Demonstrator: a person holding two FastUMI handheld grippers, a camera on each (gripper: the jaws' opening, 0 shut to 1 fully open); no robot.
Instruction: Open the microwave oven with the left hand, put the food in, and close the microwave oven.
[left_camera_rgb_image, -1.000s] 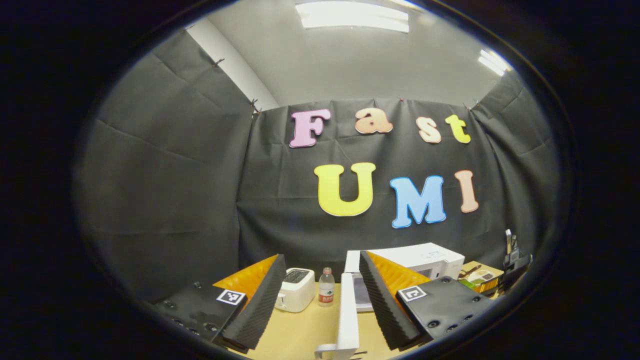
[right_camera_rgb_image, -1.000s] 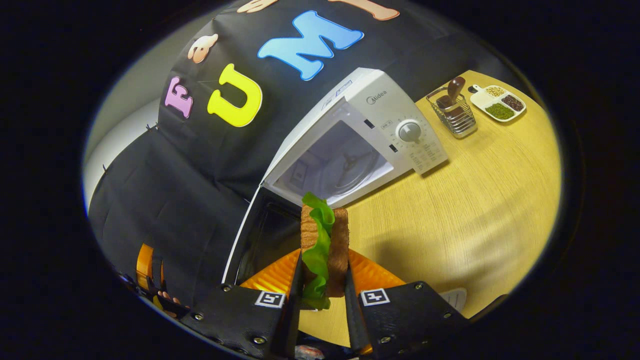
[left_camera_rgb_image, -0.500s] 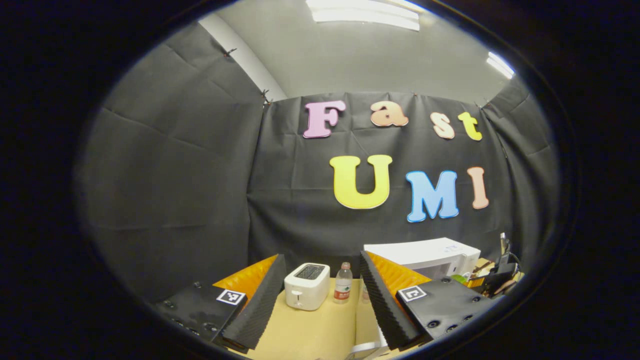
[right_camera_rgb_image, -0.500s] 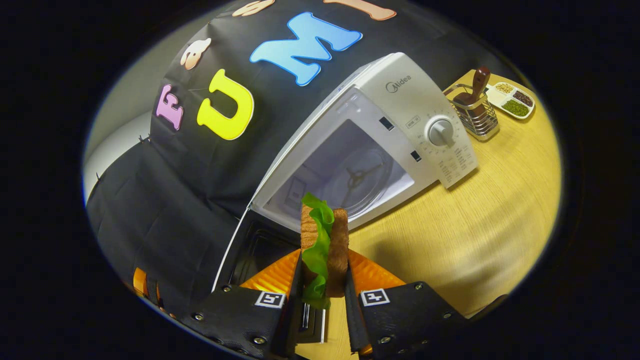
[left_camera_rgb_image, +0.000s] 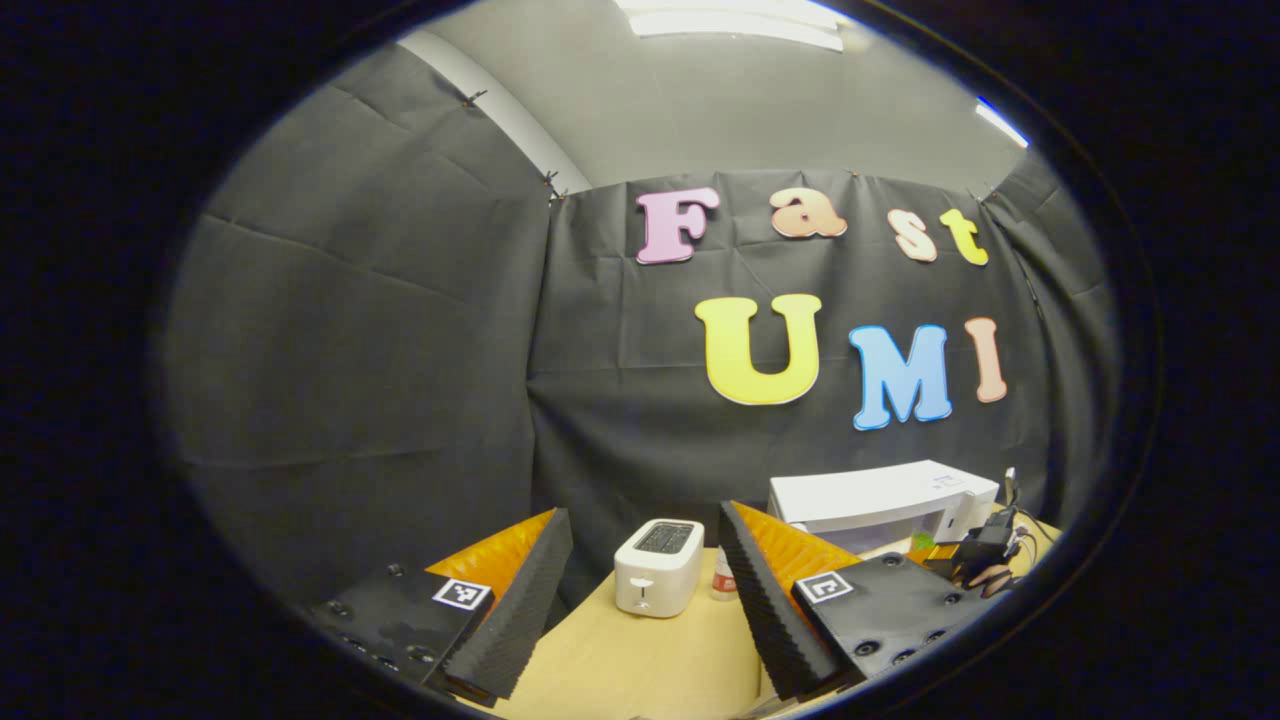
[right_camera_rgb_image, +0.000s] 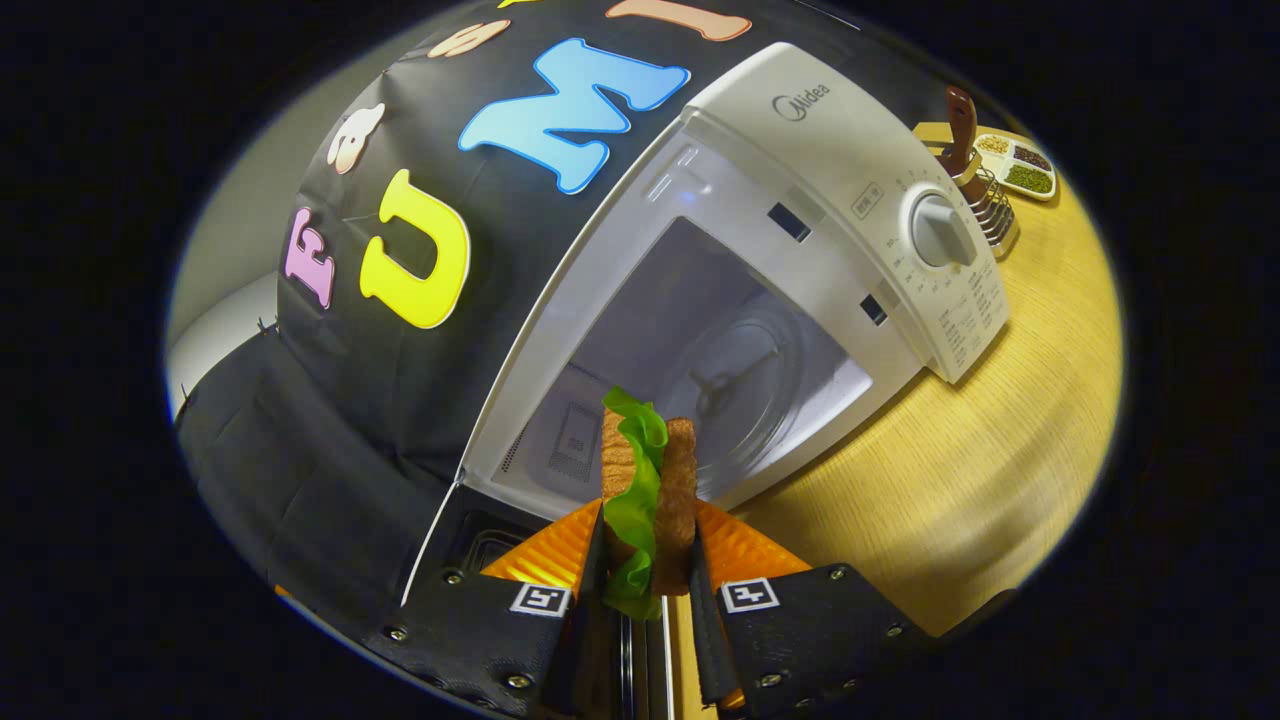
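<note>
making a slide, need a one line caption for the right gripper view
Right gripper holds a lettuce sandwich on edge before the open white microwave, its turntable bare.

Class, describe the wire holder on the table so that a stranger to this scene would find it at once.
Start at the white microwave with its door open. Past its dial panel, toward the table's far corner, stands the wire holder, with a brown-handled utensil sticking up from it. Beside it lies a flat white tray of grains; the holder alone is tall and see-through.

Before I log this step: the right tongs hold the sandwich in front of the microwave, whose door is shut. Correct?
Not quite: the microwave door is open, its cavity and turntable exposed in the right gripper view. The right tongs do hold the sandwich in front of it.
</note>
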